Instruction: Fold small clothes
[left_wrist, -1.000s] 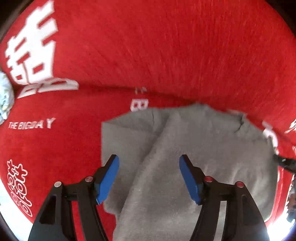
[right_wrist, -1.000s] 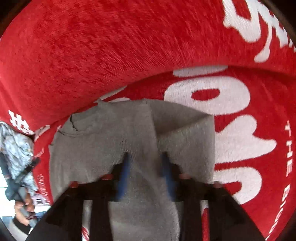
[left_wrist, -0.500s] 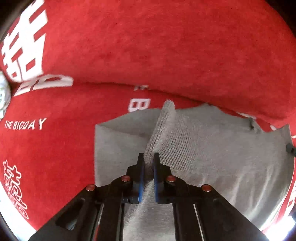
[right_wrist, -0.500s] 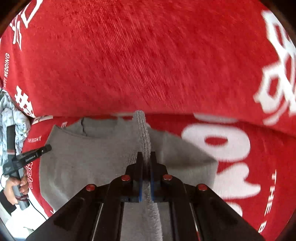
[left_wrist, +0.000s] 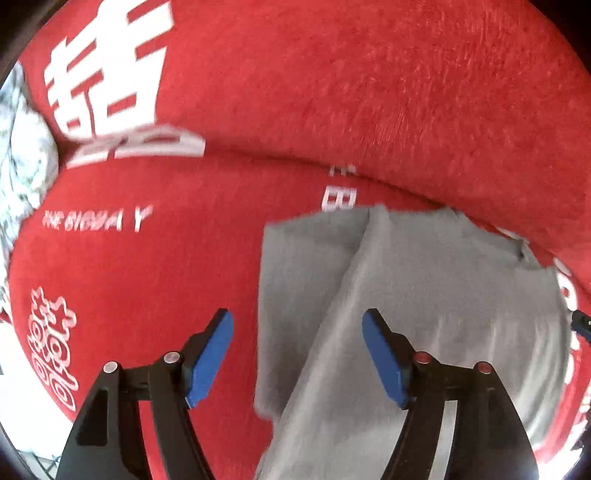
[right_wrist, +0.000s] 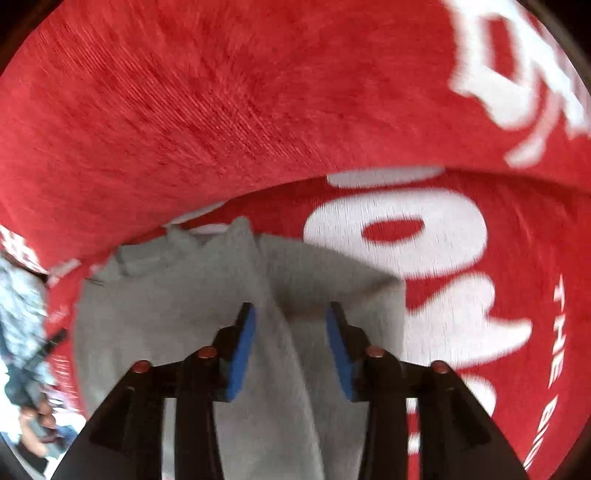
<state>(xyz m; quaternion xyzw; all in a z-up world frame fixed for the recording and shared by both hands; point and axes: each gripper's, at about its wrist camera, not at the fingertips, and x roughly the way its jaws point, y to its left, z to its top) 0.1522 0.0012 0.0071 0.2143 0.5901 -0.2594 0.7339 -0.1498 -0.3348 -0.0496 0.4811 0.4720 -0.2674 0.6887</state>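
Gaping left claw (left_wrist: 297, 356) and right claw (right_wrist: 290, 350) straddle grey garment (left_wrist: 424, 295).

Left black two-finger gripper with blue pads (left_wrist: 297, 354): jaws spread wide, gripping nothing. Right black two-finger gripper with blue pads (right_wrist: 290, 349): jaws parted, narrower gap, nothing clamped. Both angled downward.

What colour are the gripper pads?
Blue pads, clearest in the left wrist view.
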